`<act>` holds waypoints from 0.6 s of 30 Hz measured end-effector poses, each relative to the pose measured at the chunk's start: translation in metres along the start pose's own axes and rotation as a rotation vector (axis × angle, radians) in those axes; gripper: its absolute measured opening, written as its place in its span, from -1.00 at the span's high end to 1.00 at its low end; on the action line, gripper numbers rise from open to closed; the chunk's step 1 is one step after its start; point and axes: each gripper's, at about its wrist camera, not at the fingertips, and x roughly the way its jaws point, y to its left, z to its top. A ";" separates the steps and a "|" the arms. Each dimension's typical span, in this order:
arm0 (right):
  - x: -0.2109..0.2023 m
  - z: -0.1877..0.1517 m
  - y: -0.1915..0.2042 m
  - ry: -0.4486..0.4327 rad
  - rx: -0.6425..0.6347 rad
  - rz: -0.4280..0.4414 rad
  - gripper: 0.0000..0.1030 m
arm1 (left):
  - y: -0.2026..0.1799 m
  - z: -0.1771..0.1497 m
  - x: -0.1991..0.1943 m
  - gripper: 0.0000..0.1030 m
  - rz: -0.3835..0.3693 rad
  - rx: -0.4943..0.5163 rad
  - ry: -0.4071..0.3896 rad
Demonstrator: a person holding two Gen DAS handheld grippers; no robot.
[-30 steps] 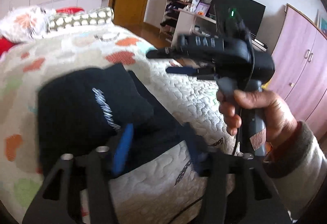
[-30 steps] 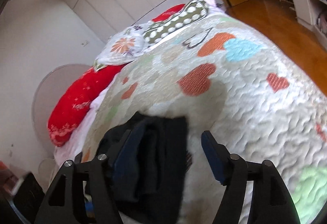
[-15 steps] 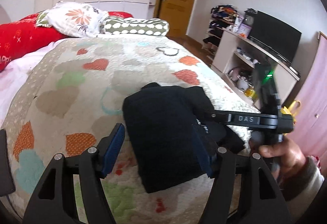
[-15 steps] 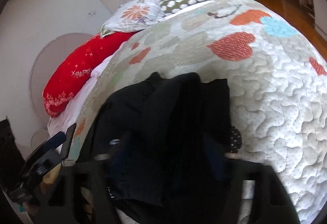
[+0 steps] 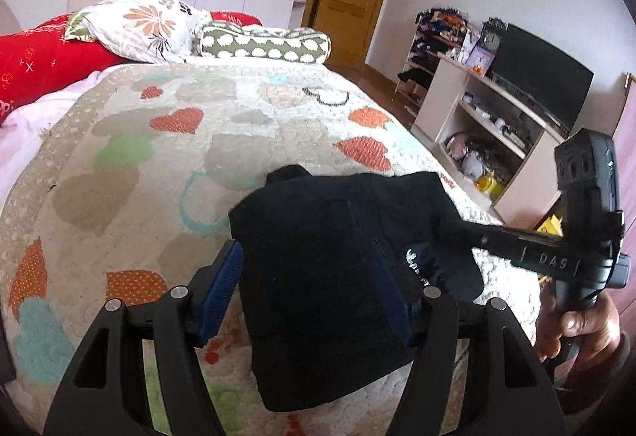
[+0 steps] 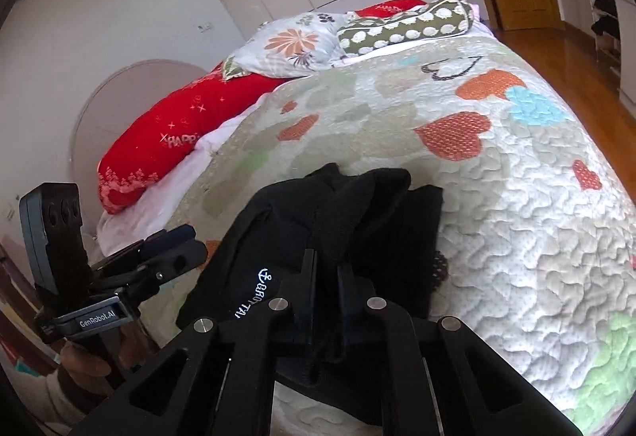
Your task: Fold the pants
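Clearly the black pants (image 5: 322, 277) are soft, limp cloth, already bundled into a thick, several-layer packet that lies on the heart-patterned quilt (image 5: 167, 165) near the foot edge of the bed. Such fabric looks light and will sag and slide open wherever it is unsupported, so I judge the best hold to be across a full folded edge, catching every layer at once, rather than on a loose top flap. The right claw (image 6: 326, 277) has just been closing and now pinches a raised ridge of the cloth near the white lettering (image 6: 254, 293), its 2 fingers nearly together with fabric squeezed between them. The left claw (image 5: 306, 293) stands apart, its blue pads (image 5: 222, 289) straddling the near part of the bundle; whether its right-hand pad touches the cloth I cannot tell, but it does not clamp. A pinch on 1 ridge may lift only the upper layers and spill the fold, so support from the second claw at the opposite edge would probably keep the packet square.
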 end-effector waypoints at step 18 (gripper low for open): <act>0.010 0.022 -0.010 0.017 -0.008 -0.109 0.22 | 0.003 -0.017 0.026 -0.49 0.032 -0.004 0.092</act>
